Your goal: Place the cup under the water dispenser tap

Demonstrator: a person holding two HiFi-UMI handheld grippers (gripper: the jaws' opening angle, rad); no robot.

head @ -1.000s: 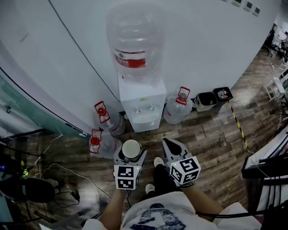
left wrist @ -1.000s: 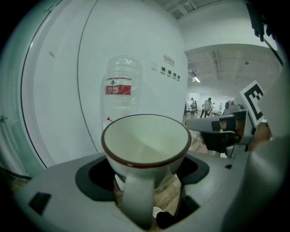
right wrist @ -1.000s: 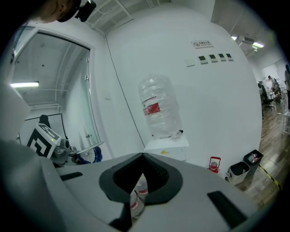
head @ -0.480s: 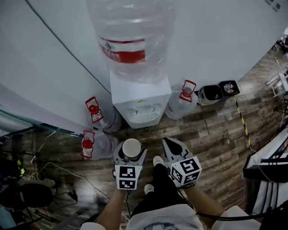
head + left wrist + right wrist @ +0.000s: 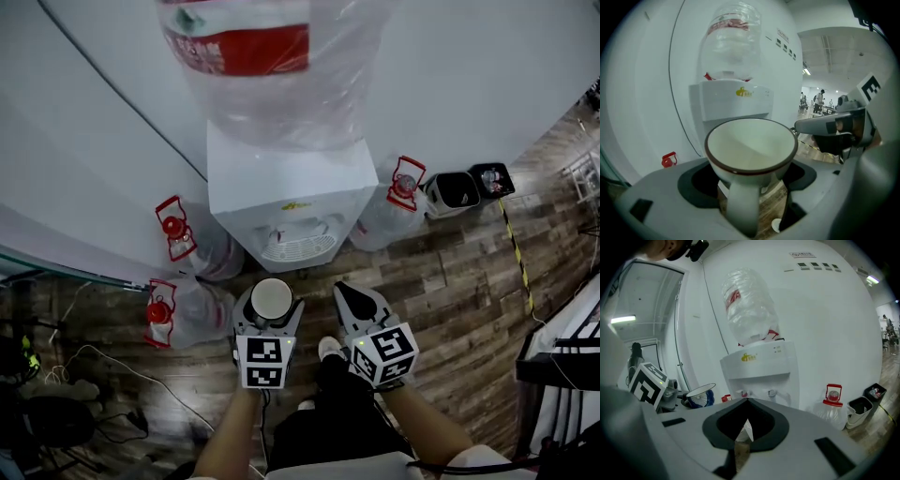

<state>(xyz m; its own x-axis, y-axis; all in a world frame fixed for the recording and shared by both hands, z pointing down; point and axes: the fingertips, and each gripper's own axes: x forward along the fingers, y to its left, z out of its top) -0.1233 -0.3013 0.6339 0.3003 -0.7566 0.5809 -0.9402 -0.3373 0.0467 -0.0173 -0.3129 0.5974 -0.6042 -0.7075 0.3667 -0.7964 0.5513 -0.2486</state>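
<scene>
**Head view.** The left gripper point(image 5: 270, 311) is clamped on a white cup point(image 5: 272, 295), which it holds upright, mouth up, above the wood floor point(image 5: 441, 281). I see the cup just in front of the water dispenser point(image 5: 281, 187), short of its two taps point(image 5: 277, 234) and not beneath them. The right gripper point(image 5: 348, 294) rides beside it with its jaws together. A large bottle point(image 5: 253, 66) sits on the dispenser; spare bottles point(image 5: 202, 251) lie to either side, and two bins point(image 5: 455, 192) stand by the wall.

**Left gripper view.** The left gripper point(image 5: 754, 190) grips the cup point(image 5: 750, 145) by its lower body, handle towards the camera. The bowl looks empty, with a dark rim. The dispenser point(image 5: 731, 101) rises behind it, and the right gripper point(image 5: 834, 126) shows at the right edge.

**Right gripper view.** The right gripper point(image 5: 744, 428) is closed, and I find nothing between its jaws. Beyond them are the dispenser point(image 5: 757, 364) and its taps point(image 5: 772, 392). The cup point(image 5: 701, 397) hangs at the left, still clear of the taps.
</scene>
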